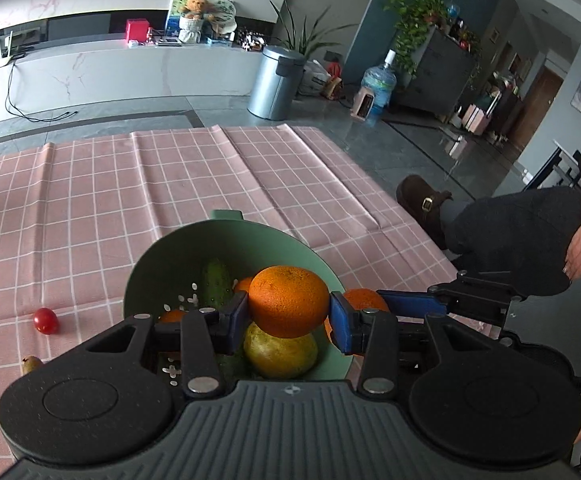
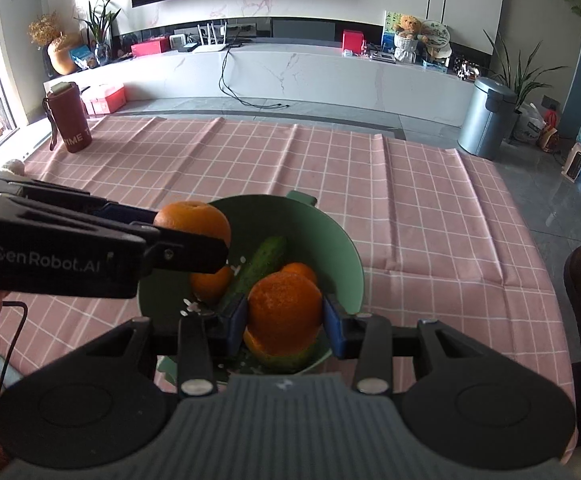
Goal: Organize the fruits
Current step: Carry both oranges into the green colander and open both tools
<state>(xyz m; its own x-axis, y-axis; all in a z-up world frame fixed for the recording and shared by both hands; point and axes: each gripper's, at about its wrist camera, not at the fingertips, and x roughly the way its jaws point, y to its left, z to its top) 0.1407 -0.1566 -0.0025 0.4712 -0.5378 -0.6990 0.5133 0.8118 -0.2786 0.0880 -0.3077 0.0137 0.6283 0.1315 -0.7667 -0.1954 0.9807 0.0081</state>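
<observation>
Table [image 2: 430, 208], pink checked cloth, fills the middle band of both views. Green bowl [image 1: 226, 244] sits lower centre, just ahead of both claws.

Bowl contents: a cucumber [image 1: 216, 282], a yellow-green fruit [image 1: 280, 350] at the near wall, further oranges partly hidden. White specks on the bowl floor; cannot identify.

Left claw [image 1: 289, 312]: jaws narrowed onto an orange [image 1: 289, 301], blue pads [image 1: 237, 314] pressing its left and right flanks. Fruit hangs over the bowl, directly above the yellow-green fruit; whether they touch, cannot tell.

Right claw [image 2: 284, 320]: jaws likewise closed on a second orange [image 2: 284, 310], held above the bowl's near side. In the right wrist view the left claw enters from centre left, its orange over the bowl's far-left rim.

Handling, judged: oranges firm, rounded, moderately heavy; pebbled rind gives fair friction, but a round body can roll out of flat pads. Best hold is across the widest girth, as both now have. Hard squeeze risks bruising.

Smallest items: a red cherry tomato [image 1: 46, 321] lies loose on the cloth at lower left of the left view, well apart from the bowl; a brownish object at the frame edge below it, unidentified.
</observation>
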